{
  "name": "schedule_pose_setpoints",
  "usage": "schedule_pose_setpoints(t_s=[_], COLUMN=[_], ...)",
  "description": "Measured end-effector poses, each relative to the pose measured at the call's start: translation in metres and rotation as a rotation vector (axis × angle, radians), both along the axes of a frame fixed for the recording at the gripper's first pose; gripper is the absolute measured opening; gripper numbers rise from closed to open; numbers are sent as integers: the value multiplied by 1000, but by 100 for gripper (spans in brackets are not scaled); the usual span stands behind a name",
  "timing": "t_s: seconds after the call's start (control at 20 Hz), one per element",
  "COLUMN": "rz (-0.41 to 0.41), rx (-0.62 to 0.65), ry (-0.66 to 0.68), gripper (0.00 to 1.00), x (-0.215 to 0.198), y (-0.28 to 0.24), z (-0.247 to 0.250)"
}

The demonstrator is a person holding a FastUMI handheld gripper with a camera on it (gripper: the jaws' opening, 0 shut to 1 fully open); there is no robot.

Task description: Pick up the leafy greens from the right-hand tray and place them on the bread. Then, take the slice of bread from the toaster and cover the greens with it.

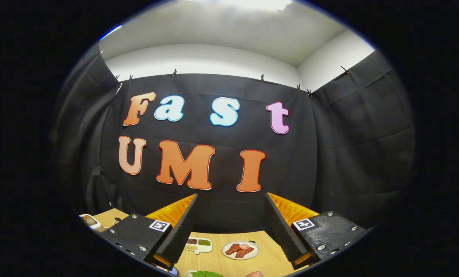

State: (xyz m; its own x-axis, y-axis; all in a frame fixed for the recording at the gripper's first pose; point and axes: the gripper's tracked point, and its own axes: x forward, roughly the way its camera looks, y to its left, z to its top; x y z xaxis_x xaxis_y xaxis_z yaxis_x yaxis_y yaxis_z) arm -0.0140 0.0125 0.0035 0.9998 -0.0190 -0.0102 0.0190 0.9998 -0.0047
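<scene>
My gripper (231, 198) is held high above the wooden table (268, 261), pointing at the booth's back wall, with its fingers (183, 225) spread wide and nothing between them. Down low between the finger bases, a bit of the leafy greens (206, 274) peeks out on the rim of a white tray (189, 273). Bread and toaster cannot be made out from here.
A white plate (240, 250) with reddish meat slices lies on the table between the fingers. To its left sits a small divided dish (198, 245) with dark and green fillings. A white device (90, 221) stands beyond the left finger.
</scene>
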Motion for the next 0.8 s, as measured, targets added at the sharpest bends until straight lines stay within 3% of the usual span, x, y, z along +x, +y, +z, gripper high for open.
schedule_pose_setpoints(t_s=[0.8], rz=[38], rx=[-16], ry=[15], gripper=[100], x=[-7], y=[17], z=[-7])
